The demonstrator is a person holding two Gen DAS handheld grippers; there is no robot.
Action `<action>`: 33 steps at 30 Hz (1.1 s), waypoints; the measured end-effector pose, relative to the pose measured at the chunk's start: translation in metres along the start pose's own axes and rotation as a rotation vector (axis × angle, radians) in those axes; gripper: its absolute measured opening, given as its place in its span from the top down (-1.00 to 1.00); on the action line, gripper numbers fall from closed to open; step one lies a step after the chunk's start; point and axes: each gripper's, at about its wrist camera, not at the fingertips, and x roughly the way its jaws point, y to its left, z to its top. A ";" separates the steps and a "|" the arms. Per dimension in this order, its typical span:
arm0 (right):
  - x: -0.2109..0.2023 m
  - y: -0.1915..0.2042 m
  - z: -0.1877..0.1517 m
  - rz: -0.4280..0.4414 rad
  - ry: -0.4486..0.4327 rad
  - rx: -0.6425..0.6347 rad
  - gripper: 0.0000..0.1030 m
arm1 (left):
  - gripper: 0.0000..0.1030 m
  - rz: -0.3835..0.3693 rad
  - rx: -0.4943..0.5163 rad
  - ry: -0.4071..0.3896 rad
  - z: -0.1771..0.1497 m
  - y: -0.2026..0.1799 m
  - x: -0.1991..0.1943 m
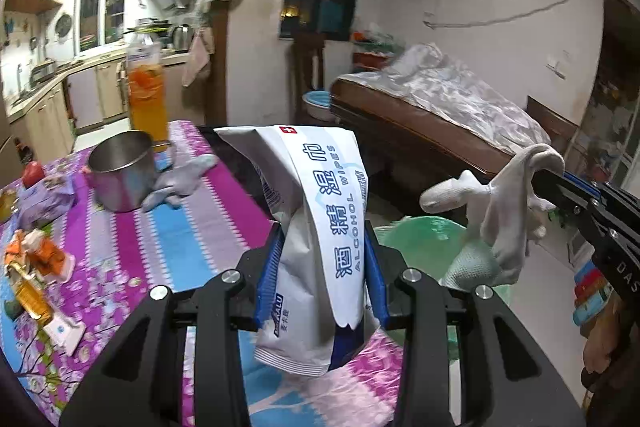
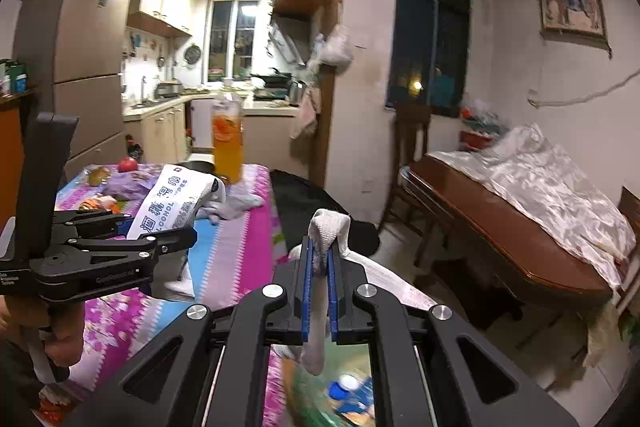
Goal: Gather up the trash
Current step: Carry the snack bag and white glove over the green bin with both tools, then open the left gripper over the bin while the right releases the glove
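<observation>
My left gripper (image 1: 322,239) is shut on a white and blue alcohol wipes packet (image 1: 320,195), which stands up between the blue pads and droops over at the top. In the right wrist view the same left gripper (image 2: 156,227) shows at the left with the wipes packet (image 2: 172,201). My right gripper (image 2: 322,247) is shut on a white glove (image 2: 330,225) that hangs down below the jaws. In the left wrist view the right gripper (image 1: 538,175) carries that glove (image 1: 508,211) over a green-lined trash bin (image 1: 420,239). The bin (image 2: 344,391) lies blurred under the right jaws.
The table (image 1: 200,219) has a pink and blue floral cloth. On it stand a steel cup (image 1: 120,171) and an orange drink bottle (image 1: 146,91), with another glove (image 1: 180,179) and wrappers (image 1: 38,255). A covered wooden bench (image 1: 440,107) is at the right.
</observation>
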 end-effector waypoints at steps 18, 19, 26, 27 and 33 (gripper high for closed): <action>0.068 -0.130 -0.041 -0.044 0.315 0.205 0.86 | 0.30 -0.083 0.118 0.130 0.001 -0.102 0.077; 0.075 -0.133 -0.043 -0.041 0.339 0.215 0.86 | 0.30 -0.082 0.122 0.141 0.001 -0.104 0.083; 0.124 -0.150 -0.057 -0.008 0.516 0.281 0.86 | 0.29 -0.063 0.142 0.208 0.003 -0.115 0.113; 0.127 -0.151 -0.059 -0.005 0.530 0.287 0.86 | 0.29 -0.062 0.143 0.212 0.003 -0.116 0.115; 0.138 -0.154 -0.071 0.007 0.574 0.304 0.86 | 0.29 -0.070 0.151 0.247 0.003 -0.121 0.129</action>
